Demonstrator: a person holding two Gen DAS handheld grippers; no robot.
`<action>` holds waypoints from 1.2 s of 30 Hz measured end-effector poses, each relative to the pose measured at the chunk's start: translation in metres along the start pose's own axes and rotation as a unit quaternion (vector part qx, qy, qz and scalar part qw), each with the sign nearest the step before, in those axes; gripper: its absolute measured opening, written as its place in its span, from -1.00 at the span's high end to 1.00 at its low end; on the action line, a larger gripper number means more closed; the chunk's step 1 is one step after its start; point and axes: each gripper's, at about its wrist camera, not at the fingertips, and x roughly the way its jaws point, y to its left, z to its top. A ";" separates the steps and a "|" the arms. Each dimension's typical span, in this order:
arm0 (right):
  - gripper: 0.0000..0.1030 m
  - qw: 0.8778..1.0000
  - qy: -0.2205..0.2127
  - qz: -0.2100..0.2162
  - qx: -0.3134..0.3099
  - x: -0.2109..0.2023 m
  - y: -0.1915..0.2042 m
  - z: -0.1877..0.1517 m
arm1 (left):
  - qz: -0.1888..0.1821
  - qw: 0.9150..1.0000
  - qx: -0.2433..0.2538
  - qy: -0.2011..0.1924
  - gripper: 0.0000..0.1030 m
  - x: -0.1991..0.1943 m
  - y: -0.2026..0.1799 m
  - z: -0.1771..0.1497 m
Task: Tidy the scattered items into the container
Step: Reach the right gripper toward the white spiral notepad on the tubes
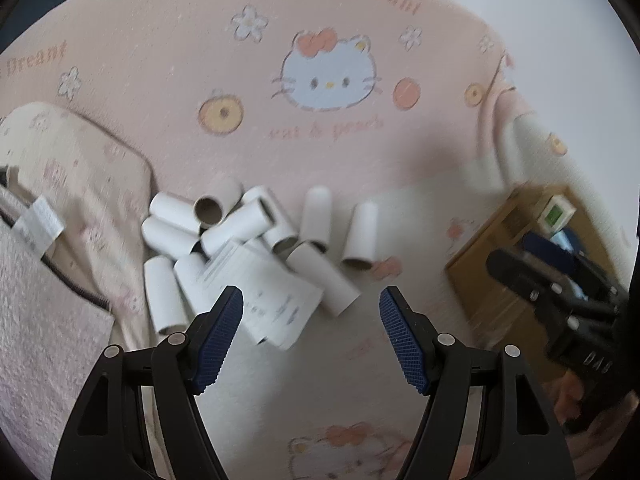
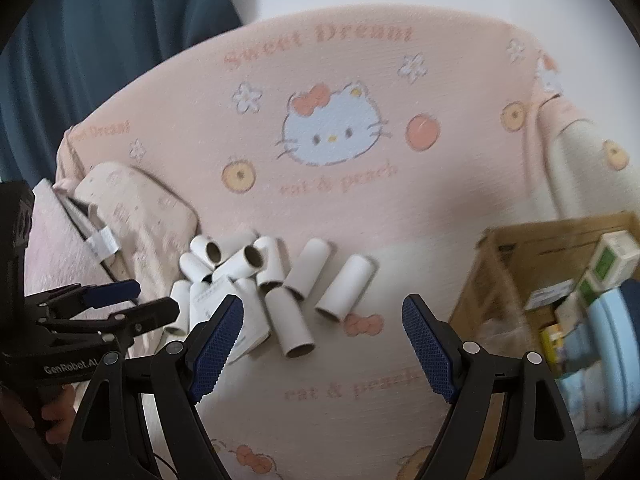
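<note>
Several white cardboard tubes [image 1: 240,236] lie in a loose pile on a pink cat-print bedsheet [image 1: 320,40], with a white paper slip [image 1: 268,292] lying on them. The pile also shows in the right wrist view [image 2: 280,280]. A brown cardboard box [image 2: 520,272] with small packets inside sits to the right; it also shows in the left wrist view [image 1: 516,240]. My left gripper [image 1: 311,308] is open and empty, just in front of the pile. My right gripper [image 2: 322,316] is open and empty, between the pile and the box.
A cream pillow [image 1: 80,168] and a pink blanket [image 1: 36,320] lie left of the pile. A dark blue curtain [image 2: 100,40] hangs behind the bed. The other gripper shows at the right edge of the left wrist view [image 1: 560,292].
</note>
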 end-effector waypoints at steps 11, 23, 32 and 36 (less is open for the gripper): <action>-0.56 0.997 0.054 0.050 0.019 0.066 0.013 -0.027 | 0.000 1.000 -0.025 0.016 -0.45 0.041 0.033 -0.033; -0.02 0.990 0.123 0.069 -0.004 0.128 0.034 -0.041 | 0.018 0.999 -0.041 0.006 -0.45 0.074 0.078 -0.018; 0.59 0.980 0.153 0.119 0.052 0.153 0.030 -0.040 | 0.004 0.998 -0.064 0.010 -0.28 0.105 0.106 -0.006; 0.62 0.973 0.176 0.124 0.082 0.162 0.028 -0.047 | -0.009 0.996 -0.088 0.031 -0.23 0.119 0.116 -0.002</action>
